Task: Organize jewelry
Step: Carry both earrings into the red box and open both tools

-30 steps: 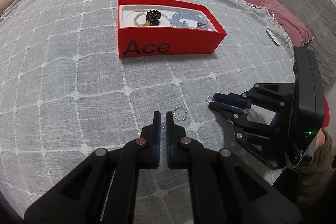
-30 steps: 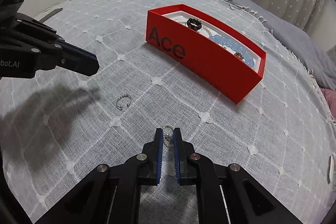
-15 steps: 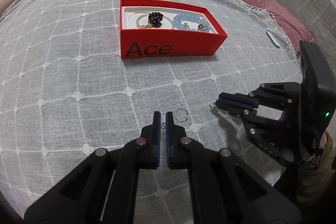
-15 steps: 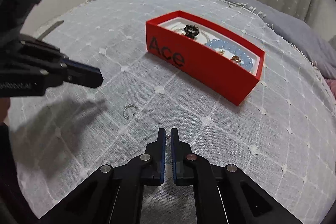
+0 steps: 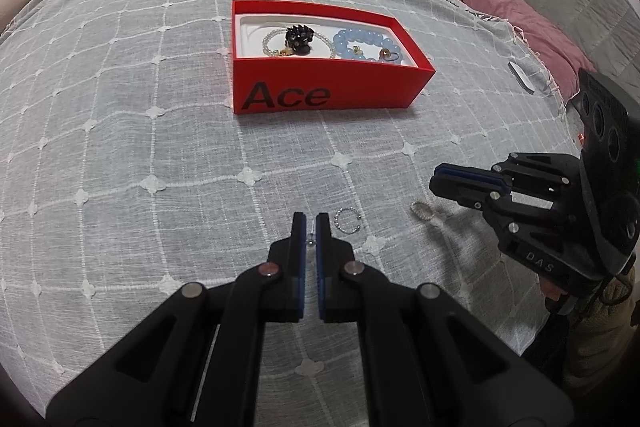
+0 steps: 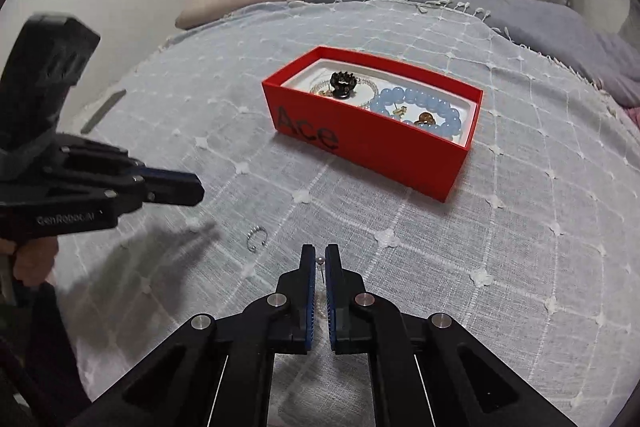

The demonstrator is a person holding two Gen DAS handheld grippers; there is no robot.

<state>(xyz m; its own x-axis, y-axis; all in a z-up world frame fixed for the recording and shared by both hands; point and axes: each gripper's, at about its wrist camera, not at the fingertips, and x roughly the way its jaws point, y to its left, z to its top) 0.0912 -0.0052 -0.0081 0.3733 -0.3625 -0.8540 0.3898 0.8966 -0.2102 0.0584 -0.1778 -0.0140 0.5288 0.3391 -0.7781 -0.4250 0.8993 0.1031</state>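
Jewelry everywhere: left gripper (image 5: 309, 227) pinches a tiny stud (image 5: 310, 241), pin pointing toward the fingertips. Right gripper (image 6: 320, 259) nips another stud earring (image 6: 320, 260), ball tipward, pin along the jaws. Beaded ring (image 5: 347, 221) lies on the bedspread (image 5: 120, 131) beside them; red box (image 5: 320, 95) well beyond.

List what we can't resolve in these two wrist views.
- Left wrist view: the speck between the left gripper fingers is too small to tell jewelry from hardware.
- Right wrist view: the same goes for the pin-like speck in the right gripper.
- Both views: the red box front wall hides the contents just behind it.
- Right wrist view: the beaded ring is mostly hidden by the right gripper's own fingers.
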